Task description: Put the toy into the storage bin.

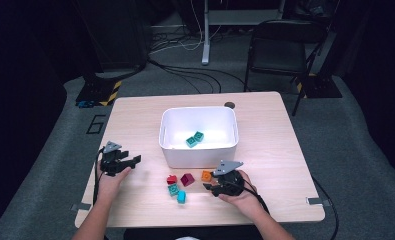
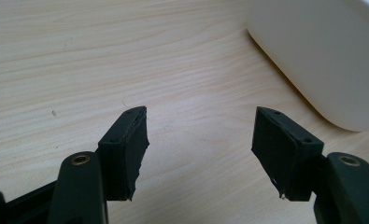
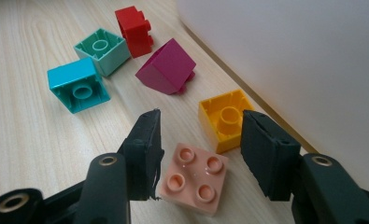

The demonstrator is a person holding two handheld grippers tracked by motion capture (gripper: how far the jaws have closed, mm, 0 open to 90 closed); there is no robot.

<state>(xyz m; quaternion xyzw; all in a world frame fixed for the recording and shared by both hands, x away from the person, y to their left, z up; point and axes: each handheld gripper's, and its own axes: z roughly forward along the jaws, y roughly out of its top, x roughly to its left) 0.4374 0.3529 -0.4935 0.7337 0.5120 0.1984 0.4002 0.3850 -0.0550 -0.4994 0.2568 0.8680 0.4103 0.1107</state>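
A pale pink square brick point(image 3: 195, 179) with four round studs lies stud-up on the table point(image 3: 23, 140), between the right gripper's point(image 3: 198, 151) half-open jaws, which flank it without clearly pressing it. An upturned yellow brick point(image 3: 225, 119) sits just beyond. From the high view the right gripper point(image 1: 211, 188) hides the pink brick. The left gripper's point(image 2: 198, 154) jaws stand wide, empty, beside the white bin point(image 2: 322, 56).

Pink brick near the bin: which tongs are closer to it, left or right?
Right. The right tongs straddle the pink brick, jaws open on either side of it. The left tongs sit apart at the table's left side, open over bare wood.
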